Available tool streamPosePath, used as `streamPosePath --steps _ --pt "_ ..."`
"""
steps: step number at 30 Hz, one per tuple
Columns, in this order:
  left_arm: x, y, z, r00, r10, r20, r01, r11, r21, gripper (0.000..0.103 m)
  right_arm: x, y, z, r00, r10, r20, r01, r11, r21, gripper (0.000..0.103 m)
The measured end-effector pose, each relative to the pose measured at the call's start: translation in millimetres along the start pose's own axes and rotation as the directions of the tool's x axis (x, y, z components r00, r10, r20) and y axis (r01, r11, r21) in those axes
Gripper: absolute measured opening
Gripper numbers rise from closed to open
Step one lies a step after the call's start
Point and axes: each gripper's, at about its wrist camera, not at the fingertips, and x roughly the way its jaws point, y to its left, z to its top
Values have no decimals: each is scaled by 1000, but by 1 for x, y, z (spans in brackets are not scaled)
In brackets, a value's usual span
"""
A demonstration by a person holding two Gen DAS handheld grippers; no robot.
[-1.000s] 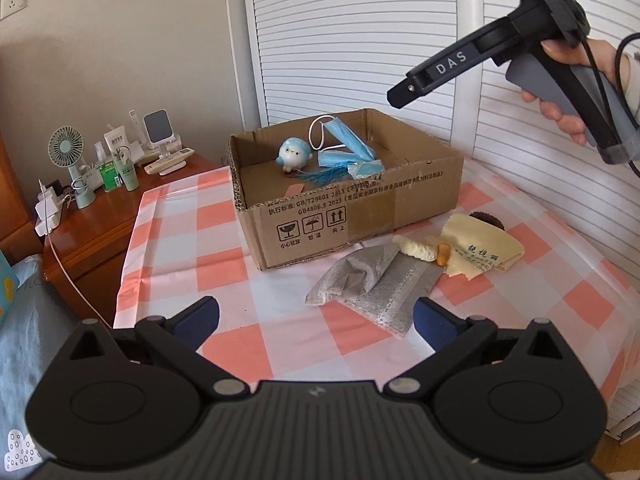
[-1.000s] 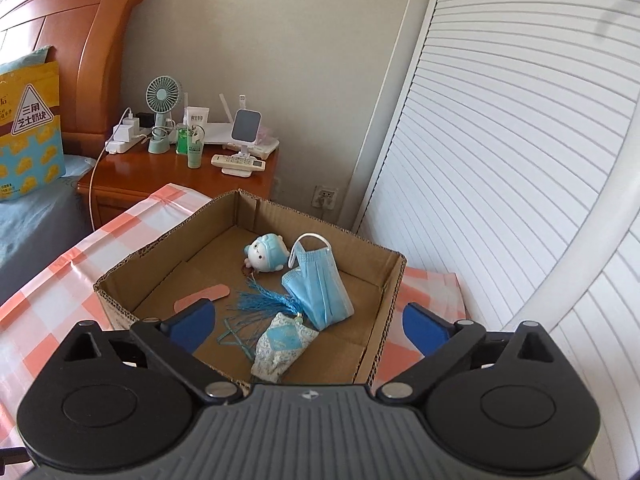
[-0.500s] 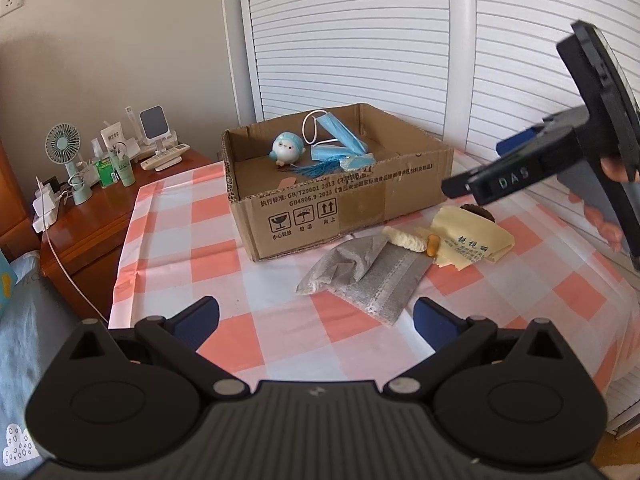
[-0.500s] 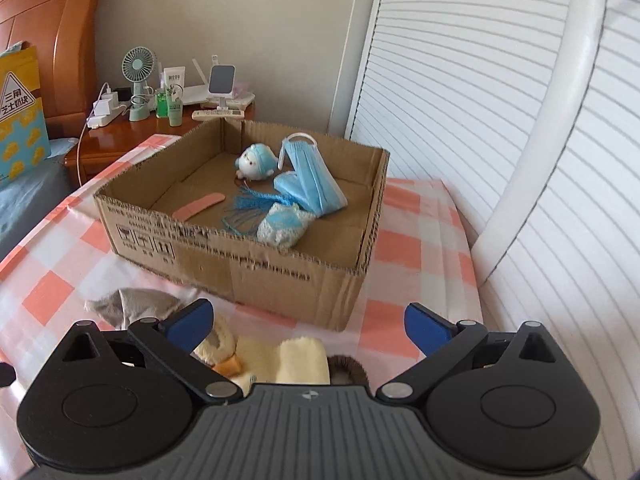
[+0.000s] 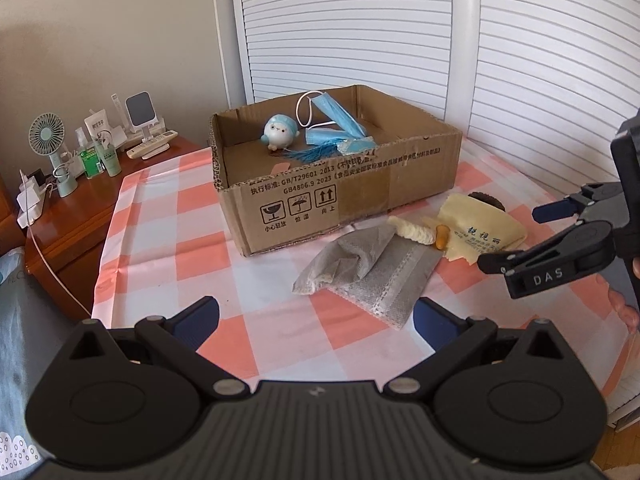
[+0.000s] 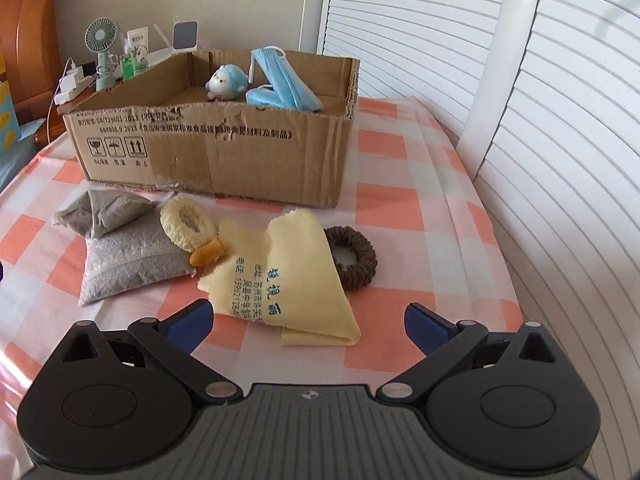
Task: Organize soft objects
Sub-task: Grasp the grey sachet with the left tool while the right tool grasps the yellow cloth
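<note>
Both grippers' jaws were spread, holding nothing. The right gripper [image 6: 306, 320] hung low over the yellow cloth [image 6: 296, 280] on the worktop, seemingly lined up to carry it to the cardboard box [image 6: 216, 148].

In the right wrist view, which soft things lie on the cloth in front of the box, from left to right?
grey pouch → cream knitted ring → yellow cloth → brown hair tie

Orange-white checked tablecloth [image 6: 400, 208], yellow cloth [image 6: 304, 280], brown scrunchie [image 6: 356, 260].
</note>
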Motion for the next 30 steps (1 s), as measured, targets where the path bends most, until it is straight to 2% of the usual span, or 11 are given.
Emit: streamPosePath --steps 4,7,14,17,19,21,26,27,28,30 --pt "18 4 9 1000 2 -14 -2 1000 15 102 7 2 -8 1000 0 -14 0 1000 -11 103" --pt "34 6 17 999 -22 -28 22 999 27 102 8 -2 -9 999 28 -14 -28 1000 14 103" --pt "67 5 34 996 -71 -49 73 996 58 101 6 -3 -12 999 34 13 -34 999 15 103" --pt "77 5 37 992 -107 -65 111 992 65 95 6 -3 -14 999 37 24 -37 999 16 103" --pt "83 4 39 988 -128 -83 135 988 81 83 7 -4 -14 999 39 29 -39 999 15 103" --pt "89 5 40 984 -149 -101 158 984 86 79 7 -4 -14 999 38 31 -39 999 15 103" --pt "99 12 42 970 -214 -118 222 974 53 78 6 -4 -15 999 39 34 -40 999 15 103" --pt "101 14 42 965 -232 -121 238 971 35 74 6 -3 -16 999 39 37 -39 999 15 103" --pt "103 17 42 956 -268 -123 271 963 7 62 6 -3 -16 998 39 39 -39 999 16 103" --pt "104 22 41 935 -330 -127 328 944 -44 50 5 -3 -17 998 36 44 -37 999 17 103"
